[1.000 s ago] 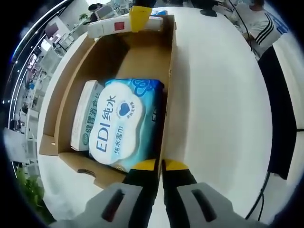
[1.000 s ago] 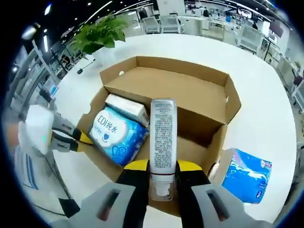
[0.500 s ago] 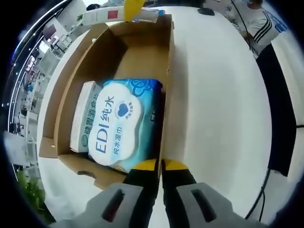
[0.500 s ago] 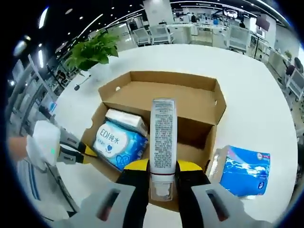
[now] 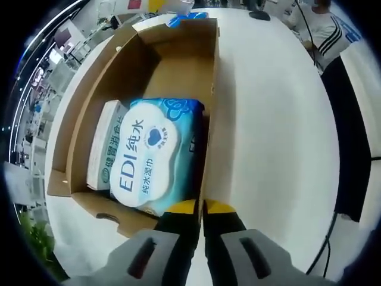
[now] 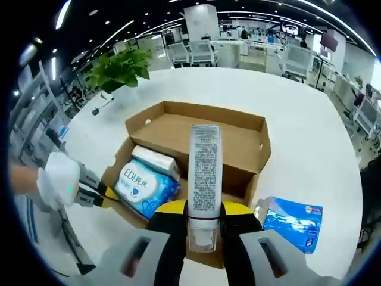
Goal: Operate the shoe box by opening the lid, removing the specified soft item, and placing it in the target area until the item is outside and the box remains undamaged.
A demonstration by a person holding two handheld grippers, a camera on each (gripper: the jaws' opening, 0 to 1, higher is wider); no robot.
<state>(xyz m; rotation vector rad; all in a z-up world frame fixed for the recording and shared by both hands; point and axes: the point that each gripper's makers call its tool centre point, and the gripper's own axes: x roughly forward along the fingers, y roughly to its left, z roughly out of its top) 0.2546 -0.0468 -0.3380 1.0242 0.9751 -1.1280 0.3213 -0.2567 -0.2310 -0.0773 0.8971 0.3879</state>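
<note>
The brown shoe box (image 5: pixel 172 71) lies open, its lid (image 6: pixel 205 134) folded back at the far side. Inside lie a blue wet-wipes pack (image 5: pixel 149 155) printed "EDI" and, beside it, a white tissue pack (image 5: pixel 106 149). My left gripper (image 5: pixel 201 207) is shut on the box's side wall at its near corner; it also shows as the left gripper (image 6: pixel 102 192) at the box's left side. My right gripper (image 6: pixel 203 210) is shut on a white tube (image 6: pixel 204 170), held upright in the air above the box's near edge. The wipes pack (image 6: pixel 141 186) sits in the box's left part.
A blue soft pack (image 6: pixel 294 219) lies on the white table (image 6: pixel 309 137) to the right of the box, also glimpsed as the blue pack (image 5: pixel 186 18) beyond the box's far end. A person in a striped top (image 5: pixel 324 30) stands by the table's edge. A potted plant (image 6: pixel 119 68) is far off.
My right gripper has lifted and drawn back with the tube, so the box looks smaller and farther. The tube has left the top of the left gripper view. The left gripper holds still.
</note>
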